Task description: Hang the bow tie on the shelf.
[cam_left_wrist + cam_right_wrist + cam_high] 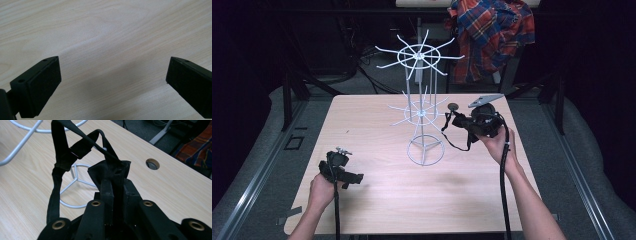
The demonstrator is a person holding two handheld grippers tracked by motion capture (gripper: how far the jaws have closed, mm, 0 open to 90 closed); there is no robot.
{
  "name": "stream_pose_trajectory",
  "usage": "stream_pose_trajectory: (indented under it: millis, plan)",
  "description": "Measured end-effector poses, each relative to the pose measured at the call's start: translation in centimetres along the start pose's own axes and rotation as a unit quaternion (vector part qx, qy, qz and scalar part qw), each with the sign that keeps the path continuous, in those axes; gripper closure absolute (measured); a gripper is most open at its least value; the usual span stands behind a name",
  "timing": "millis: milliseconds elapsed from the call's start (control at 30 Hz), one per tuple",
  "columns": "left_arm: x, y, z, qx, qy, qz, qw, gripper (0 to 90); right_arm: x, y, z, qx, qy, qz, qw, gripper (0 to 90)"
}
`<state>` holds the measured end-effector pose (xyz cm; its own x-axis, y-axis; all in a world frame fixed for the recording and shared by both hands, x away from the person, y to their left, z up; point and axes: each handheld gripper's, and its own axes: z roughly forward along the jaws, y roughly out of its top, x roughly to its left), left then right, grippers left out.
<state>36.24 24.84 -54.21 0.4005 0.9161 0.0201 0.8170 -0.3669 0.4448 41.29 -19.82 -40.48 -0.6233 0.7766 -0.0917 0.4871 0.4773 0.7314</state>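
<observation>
A white wire hook stand (420,112) with two tiers of spokes rises from a ring base at the middle of the wooden table (377,200). Just right of its lower tier, my right gripper (458,120) is shut on a black fabric piece (101,171) that has a long strap (55,180). The strap (454,139) loops down below the jaws. The stand's base ring (75,175) lies behind the fabric in the right gripper view. My left gripper (354,178) rests low at the table's front left. Its jaws stand wide open over bare wood (113,75).
A plaid shirt (492,35) hangs behind the table at the back right. A round cable hole (453,106) (152,163) sits in the tabletop near the right gripper. Dark floor and metal frame legs surround the table.
</observation>
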Motion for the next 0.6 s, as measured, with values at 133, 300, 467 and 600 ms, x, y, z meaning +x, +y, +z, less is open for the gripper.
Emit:
stream_pose_trajectory:
  millis: [133,300,467,600]
  plan:
    - [0.0,0.0,0.0,0.001,-0.001,0.001,1.0000,0.0,0.1,0.0,0.4,0.004,-0.001,-0.001,1.0000,81.4]
    - [0.0,0.0,0.0,0.002,-0.001,0.001,1.0000,0.0,0.3,-0.1,0.9,0.011,0.000,-0.004,0.9999,81.3]
    - [0.0,0.0,0.0,0.002,-0.001,0.001,1.0000,0.0,0.7,-0.2,1.6,0.016,0.004,-0.006,0.9998,81.3]
    - [0.0,0.0,0.0,0.002,0.000,0.001,1.0000,0.0,1.0,-0.2,2.0,0.015,0.003,-0.007,0.9999,81.2]
